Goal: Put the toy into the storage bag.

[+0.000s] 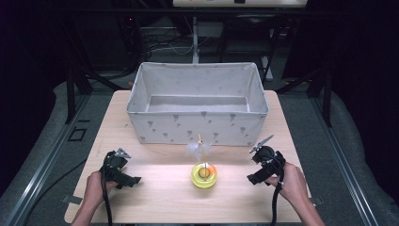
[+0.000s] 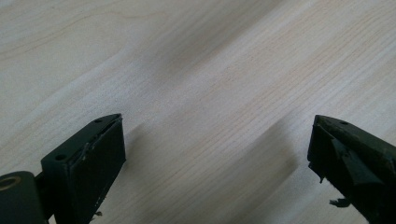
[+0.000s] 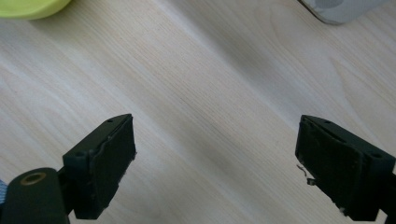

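A yellow-green round toy (image 1: 204, 175) with an orange ball in it and a thin stick topped by a white feather (image 1: 198, 148) stands on the wooden table (image 1: 160, 202), near its front middle. To the toy's left, a hand holds my left gripper (image 1: 123, 168) low over the table; its jaws stand wide open over bare wood (image 2: 210, 116). My right gripper (image 1: 259, 164) is held to the toy's right, also open with nothing between its jaws. A yellow-green edge of the toy (image 3: 28, 7) shows in the top left corner of the right gripper view.
A large grey fabric bin (image 1: 197, 101) with a small printed pattern stands open at the back half of the table; its corner (image 3: 341, 9) shows in the right gripper view. Dark floor and metal frame legs surround the table.
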A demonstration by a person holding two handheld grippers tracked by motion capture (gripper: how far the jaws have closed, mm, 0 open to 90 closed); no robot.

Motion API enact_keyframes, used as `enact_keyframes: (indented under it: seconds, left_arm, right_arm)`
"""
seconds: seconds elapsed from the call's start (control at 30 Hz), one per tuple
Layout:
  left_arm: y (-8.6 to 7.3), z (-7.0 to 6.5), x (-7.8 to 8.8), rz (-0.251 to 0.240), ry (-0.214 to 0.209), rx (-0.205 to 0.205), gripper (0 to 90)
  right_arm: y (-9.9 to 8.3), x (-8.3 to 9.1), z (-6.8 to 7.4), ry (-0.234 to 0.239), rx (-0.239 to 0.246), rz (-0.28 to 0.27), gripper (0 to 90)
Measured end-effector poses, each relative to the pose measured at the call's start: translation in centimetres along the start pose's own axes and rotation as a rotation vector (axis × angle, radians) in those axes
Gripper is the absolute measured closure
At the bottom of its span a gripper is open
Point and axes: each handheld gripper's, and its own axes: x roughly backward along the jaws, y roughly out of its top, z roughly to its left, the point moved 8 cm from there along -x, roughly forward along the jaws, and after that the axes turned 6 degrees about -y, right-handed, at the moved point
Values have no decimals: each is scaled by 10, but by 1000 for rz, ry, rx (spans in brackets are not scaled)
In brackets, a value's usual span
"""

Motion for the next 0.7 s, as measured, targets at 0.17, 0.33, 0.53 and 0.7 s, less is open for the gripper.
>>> enact_keyframes:
  seconds: [0.17, 0.33, 0.53, 0.7]
  left_arm:
    - [1, 0, -1, -3, -1, -4, 44]
    - [2, -2, -2, 0, -1, -8, 43]
    - [1, 0, -1, -5, 8, -3, 43]
    - [1, -1, -1, 1, 4, -3, 43]
  right_arm:
    - [4, 6, 7, -3, 36, -2, 119]
    - [7, 12, 16, -4, 58, -9, 119]
    - [13, 20, 24, 0, 80, -22, 117]
    - [20, 29, 29, 7, 99, -36, 115]
